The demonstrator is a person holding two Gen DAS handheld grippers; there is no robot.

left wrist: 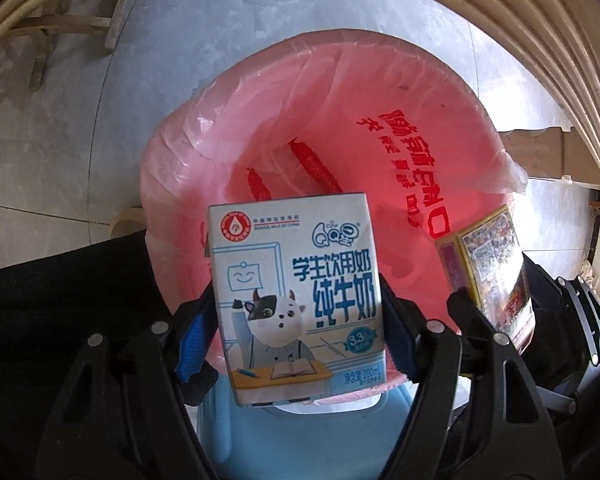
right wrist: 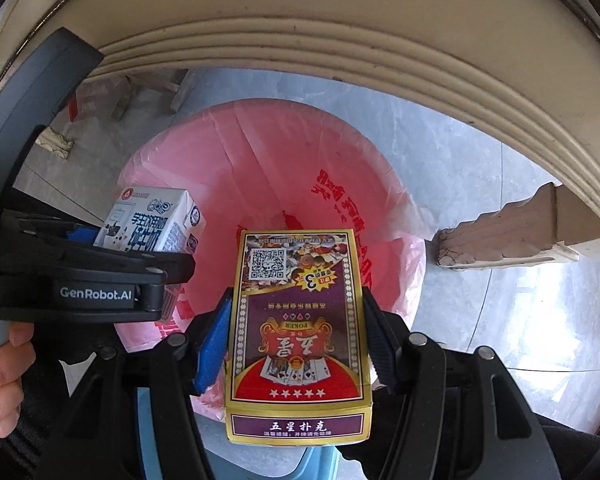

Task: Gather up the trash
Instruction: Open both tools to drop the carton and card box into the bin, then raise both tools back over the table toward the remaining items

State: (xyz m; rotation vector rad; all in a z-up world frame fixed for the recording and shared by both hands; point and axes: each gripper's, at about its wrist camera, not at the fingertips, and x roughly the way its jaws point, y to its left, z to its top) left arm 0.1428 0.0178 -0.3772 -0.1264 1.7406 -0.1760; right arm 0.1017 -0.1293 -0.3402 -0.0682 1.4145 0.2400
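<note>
Milk carton (left wrist: 296,296): white-blue, cartoon cow, undented.

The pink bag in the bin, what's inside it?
The pink bag looks empty where it shows: only pink plastic with red writing. The milk carton and card box held above it hide part of the bottom.
</note>
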